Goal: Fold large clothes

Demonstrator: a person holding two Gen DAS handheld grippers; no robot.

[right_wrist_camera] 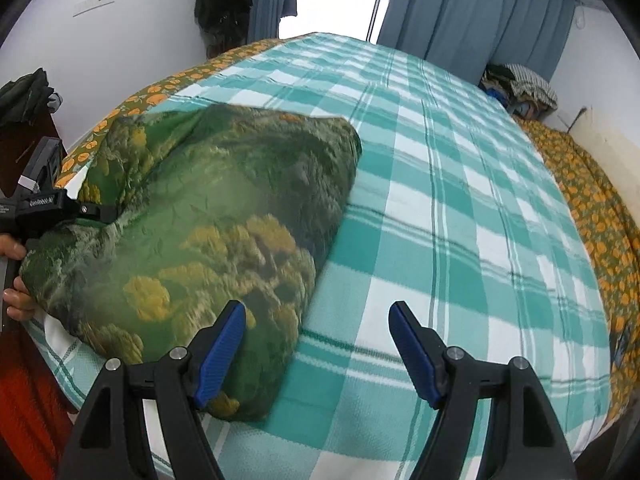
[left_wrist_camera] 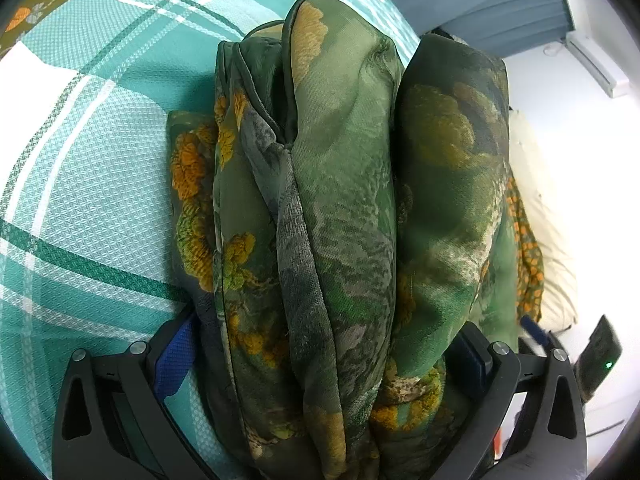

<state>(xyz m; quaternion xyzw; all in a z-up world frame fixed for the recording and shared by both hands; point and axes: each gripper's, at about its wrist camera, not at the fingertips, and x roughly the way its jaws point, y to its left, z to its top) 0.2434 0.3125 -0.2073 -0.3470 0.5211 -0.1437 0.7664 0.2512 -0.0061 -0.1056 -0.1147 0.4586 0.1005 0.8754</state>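
Observation:
A large green floral garment [left_wrist_camera: 332, 216] is bunched in thick folds between the jaws of my left gripper [left_wrist_camera: 324, 352], which is shut on it and holds it over the bed. In the right wrist view the same garment [right_wrist_camera: 208, 232] lies folded in a thick bundle on the left part of the teal checked bedspread [right_wrist_camera: 460, 200]. The left gripper [right_wrist_camera: 48, 204] grips the bundle's left edge there. My right gripper [right_wrist_camera: 318, 344] is open and empty, just right of the bundle's near corner; its left finger [right_wrist_camera: 222, 352] overlaps the cloth's edge.
The bed has an orange-flowered sheet border [right_wrist_camera: 592, 208] on the right and far left sides. Blue curtains [right_wrist_camera: 480, 8] hang behind the bed. A pile of clothes [right_wrist_camera: 520, 84] sits at the back right corner. A white wall with an air conditioner [left_wrist_camera: 600, 64] is right of the left gripper.

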